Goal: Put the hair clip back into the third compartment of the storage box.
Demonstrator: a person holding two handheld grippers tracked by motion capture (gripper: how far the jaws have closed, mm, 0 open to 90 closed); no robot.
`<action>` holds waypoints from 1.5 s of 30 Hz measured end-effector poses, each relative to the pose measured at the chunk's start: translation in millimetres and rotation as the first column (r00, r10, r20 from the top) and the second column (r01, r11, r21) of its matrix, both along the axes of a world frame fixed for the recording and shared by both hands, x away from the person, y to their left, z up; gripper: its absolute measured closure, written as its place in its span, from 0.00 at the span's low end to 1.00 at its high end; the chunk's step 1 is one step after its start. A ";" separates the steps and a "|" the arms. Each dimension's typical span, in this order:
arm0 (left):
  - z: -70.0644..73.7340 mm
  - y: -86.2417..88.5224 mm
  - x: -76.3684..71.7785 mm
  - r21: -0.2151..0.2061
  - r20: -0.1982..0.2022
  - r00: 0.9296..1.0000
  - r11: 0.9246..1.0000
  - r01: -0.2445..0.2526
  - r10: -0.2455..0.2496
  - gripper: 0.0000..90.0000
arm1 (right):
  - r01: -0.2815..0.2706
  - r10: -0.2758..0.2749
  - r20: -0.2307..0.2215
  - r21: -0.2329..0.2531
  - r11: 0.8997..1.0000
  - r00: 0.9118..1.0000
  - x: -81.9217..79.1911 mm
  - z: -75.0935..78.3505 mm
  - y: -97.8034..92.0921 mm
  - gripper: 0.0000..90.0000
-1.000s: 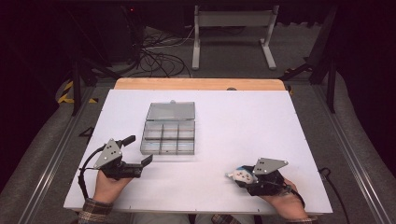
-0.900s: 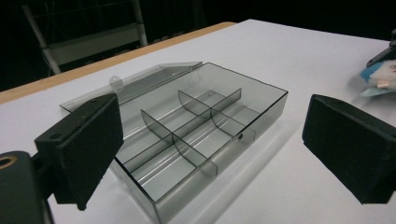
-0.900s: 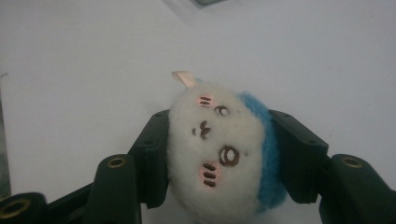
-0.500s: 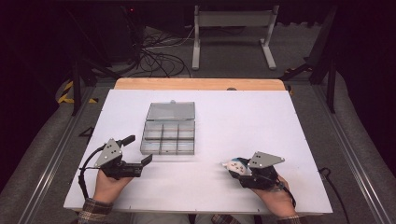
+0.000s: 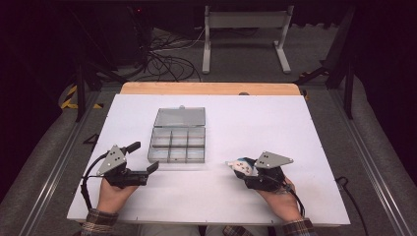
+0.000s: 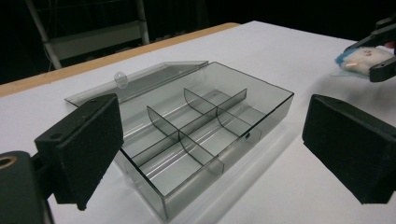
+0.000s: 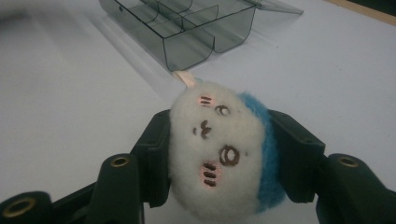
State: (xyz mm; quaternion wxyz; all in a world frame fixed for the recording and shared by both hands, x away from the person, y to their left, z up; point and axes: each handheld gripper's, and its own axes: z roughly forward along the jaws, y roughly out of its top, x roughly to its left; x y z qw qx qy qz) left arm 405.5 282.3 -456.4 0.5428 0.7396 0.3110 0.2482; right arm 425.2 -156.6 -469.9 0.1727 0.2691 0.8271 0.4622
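Two claws over the white table (image 5: 314, 128): left (image 5: 145, 157) spread, right (image 5: 238, 166) pinching a plush toy (image 5: 242, 165).

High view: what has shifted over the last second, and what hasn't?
The right claw, shut on the plush toy, has carried it left across the table toward the compartment box, a short way and still clear of it. The grip on the toy is unchanged. The left claw stays open in the same spot beside the box, which lies as before, lid open.
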 end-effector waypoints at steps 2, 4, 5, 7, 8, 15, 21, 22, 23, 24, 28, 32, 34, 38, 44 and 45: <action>0.9 -1.3 -1.4 0.001 0.004 1.000 1.000 0.001 -0.001 0.07 | 0.002 -0.002 0.006 0.004 1.000 1.000 6.4 2.6 6.6 0.51; 1.0 -2.1 -3.2 -0.004 0.002 1.000 1.000 0.003 -0.003 0.07 | 0.001 -0.001 0.022 0.005 1.000 1.000 10.1 5.5 11.5 0.52; 1.0 -1.5 -3.1 -0.002 0.008 1.000 1.000 0.003 -0.003 0.07 | 0.001 -0.001 0.022 0.005 1.000 1.000 10.1 5.5 11.5 0.52; 0.3 -0.5 -2.4 -0.007 0.001 1.000 1.000 0.003 -0.003 0.07 | -0.005 0.005 0.022 0.005 1.000 1.000 16.8 7.8 19.3 0.52; -0.2 -0.5 -1.7 -0.004 0.001 1.000 1.000 0.001 -0.001 0.07 | -0.006 0.006 0.022 0.006 1.000 1.000 18.6 7.8 21.9 0.52; 0.6 -2.6 -1.1 -0.001 -0.002 1.000 1.000 0.010 -0.010 0.07 | -0.013 0.013 0.018 0.011 1.000 1.000 26.3 8.2 32.2 0.52; 1.4 -5.0 0.0 -0.016 -0.004 1.000 1.000 0.013 -0.013 0.07 | -0.033 0.032 0.023 0.012 0.999 0.999 30.3 15.5 44.7 0.52; 1.2 -5.0 -0.2 -0.012 -0.005 1.000 1.000 0.013 -0.013 0.07 | -0.033 0.033 0.023 0.016 0.999 0.999 31.0 16.7 46.6 0.52; 1.2 -4.3 0.2 -0.003 -0.003 1.000 1.000 0.014 -0.014 0.07 | -0.033 0.033 0.023 0.016 0.999 0.999 31.0 16.7 46.6 0.52; 0.4 -4.3 0.3 -0.006 -0.005 1.000 1.000 0.011 -0.011 0.07 | -0.032 0.031 0.028 0.025 0.999 0.999 32.6 17.5 50.4 0.52; -0.7 -4.3 2.0 0.000 -0.012 1.000 1.000 0.009 -0.009 0.07 | -0.030 0.029 0.027 0.044 0.999 0.999 34.8 17.3 56.3 0.52; -1.8 -6.1 2.1 0.003 -0.019 1.000 1.000 0.012 -0.012 0.07 | -0.029 0.027 0.033 0.053 0.998 0.999 38.4 19.3 63.7 0.52; -1.8 -5.7 2.4 0.010 -0.017 1.000 1.000 0.011 -0.011 0.07 | -0.031 0.029 0.039 0.051 0.998 0.999 40.4 21.2 67.7 0.52; -2.0 -5.0 2.7 0.008 -0.020 1.000 1.000 0.010 -0.009 0.07 | -0.046 0.043 0.053 0.053 0.998 0.998 46.2 25.1 79.4 0.53; -2.0 -5.0 2.2 0.010 -0.021 1.000 1.000 0.009 -0.008 0.07 | -0.058 0.055 0.054 0.049 0.997 0.997 53.8 25.4 90.6 0.53; -2.1 -5.0 1.8 0.013 -0.022 1.000 1.000 0.007 -0.006 0.07 | -0.059 0.057 0.056 0.047 0.997 0.997 55.0 26.1 92.5 0.53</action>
